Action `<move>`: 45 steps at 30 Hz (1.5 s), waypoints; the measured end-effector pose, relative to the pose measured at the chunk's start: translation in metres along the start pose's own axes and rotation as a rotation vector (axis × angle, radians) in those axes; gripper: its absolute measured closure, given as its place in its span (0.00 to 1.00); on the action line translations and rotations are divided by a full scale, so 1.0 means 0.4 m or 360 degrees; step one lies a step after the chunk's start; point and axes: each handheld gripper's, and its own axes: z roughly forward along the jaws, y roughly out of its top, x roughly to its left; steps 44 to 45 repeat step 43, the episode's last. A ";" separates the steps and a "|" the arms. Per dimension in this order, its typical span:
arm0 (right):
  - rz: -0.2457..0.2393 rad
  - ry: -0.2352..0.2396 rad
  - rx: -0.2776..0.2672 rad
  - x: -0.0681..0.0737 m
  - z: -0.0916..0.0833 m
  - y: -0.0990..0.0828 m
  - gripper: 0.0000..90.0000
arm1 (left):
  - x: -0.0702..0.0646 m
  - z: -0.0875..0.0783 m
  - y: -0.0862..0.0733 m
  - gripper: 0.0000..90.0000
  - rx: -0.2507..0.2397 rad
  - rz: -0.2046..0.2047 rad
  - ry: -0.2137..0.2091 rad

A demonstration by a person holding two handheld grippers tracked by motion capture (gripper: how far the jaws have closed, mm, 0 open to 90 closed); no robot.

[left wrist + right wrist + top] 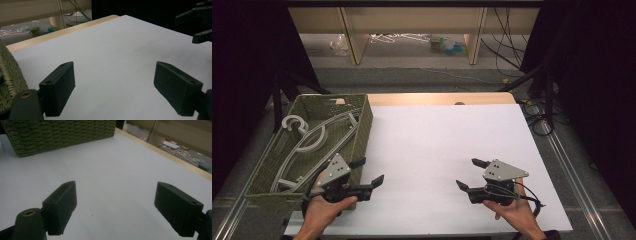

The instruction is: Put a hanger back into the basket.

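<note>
Grey hangers [312,142] lie inside the woven basket [362,127] at nine o'clock on the white tabletop [437,145]; left gripper [369,172] and right gripper [469,175] hover with jaws spread, empty; loading appears finished; nothing visibly remains.

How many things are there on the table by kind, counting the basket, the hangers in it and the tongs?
Woven green basket: 1
Grey hangers lying in the basket: at least 2; they overlap, so an exact count is hard to tell
Tongs: 2, the left tongs and the right tongs, both open with nothing between them
Total: at least 5
</note>
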 end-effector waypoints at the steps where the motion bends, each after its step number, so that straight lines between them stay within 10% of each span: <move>1: 0.0010 0.0004 0.0002 0.001 0.000 0.000 0.21 | 0.000 0.001 -0.004 0.19 0.0001 0.0016 -0.0002; 13: 0.0144 0.0079 0.0036 0.034 -0.019 -0.010 0.21 | -0.022 -0.014 -0.042 0.19 -0.0077 0.0027 -0.0010; 45: 0.0174 0.0076 0.0079 0.057 -0.026 -0.021 0.22 | -0.050 0.004 -0.054 0.20 -0.0019 0.0022 -0.0094</move>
